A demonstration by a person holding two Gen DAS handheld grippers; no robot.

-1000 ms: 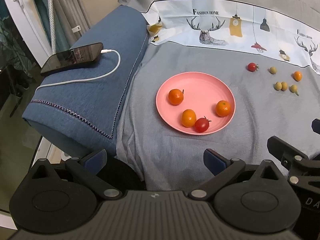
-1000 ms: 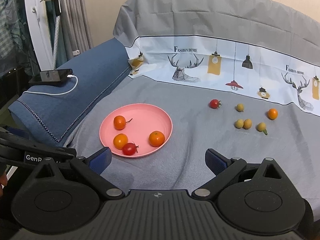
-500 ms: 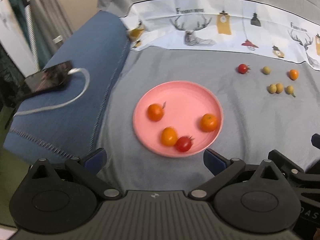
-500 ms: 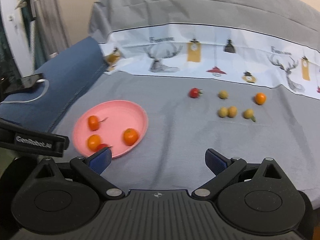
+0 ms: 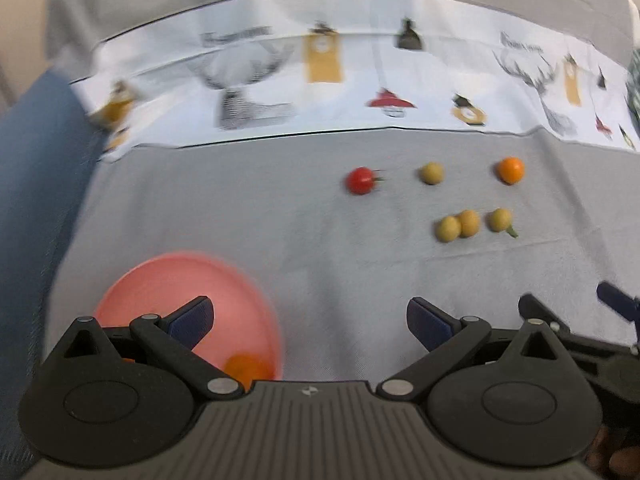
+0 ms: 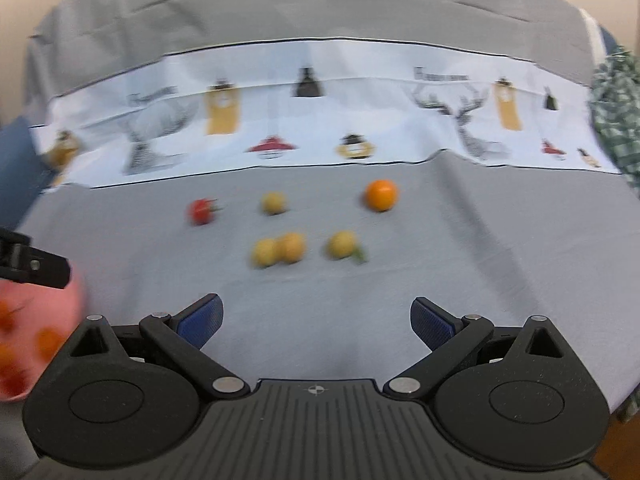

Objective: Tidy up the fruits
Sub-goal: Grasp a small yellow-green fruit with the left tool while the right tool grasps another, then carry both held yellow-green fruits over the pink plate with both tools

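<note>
Nearest in both views are the grippers themselves. The left gripper [image 5: 309, 320] has its jaws spread wide and holds nothing; the right gripper [image 6: 316, 318] is the same, spread and empty. Both hang above the grey sheet [image 6: 500, 272].

Just under the left gripper lies the pink plate [image 5: 168, 280], with an orange fruit [image 5: 246, 366] showing at its near edge; in the right view the plate [image 6: 76, 292] is only a blurred sliver at the far left.

Further out, the loose fruit sits on the sheet. First comes a touching yellow pair [image 6: 278, 250] and a single yellow fruit [image 6: 342, 245] with a green stem just beside it. Behind them run a red tomato [image 6: 201, 211], another yellow fruit [image 6: 274, 203] and an orange [image 6: 381, 195], well apart from each other.

The relation that matters: the loose fruit lies straight ahead of the right jaws, nearly centred between them, while from the left gripper it lies ahead and off to the right [image 5: 458, 226]. The right hand looks better placed for the reach, probably to the yellow pair first. The fruits are round, so no long axis constrains the approach.
</note>
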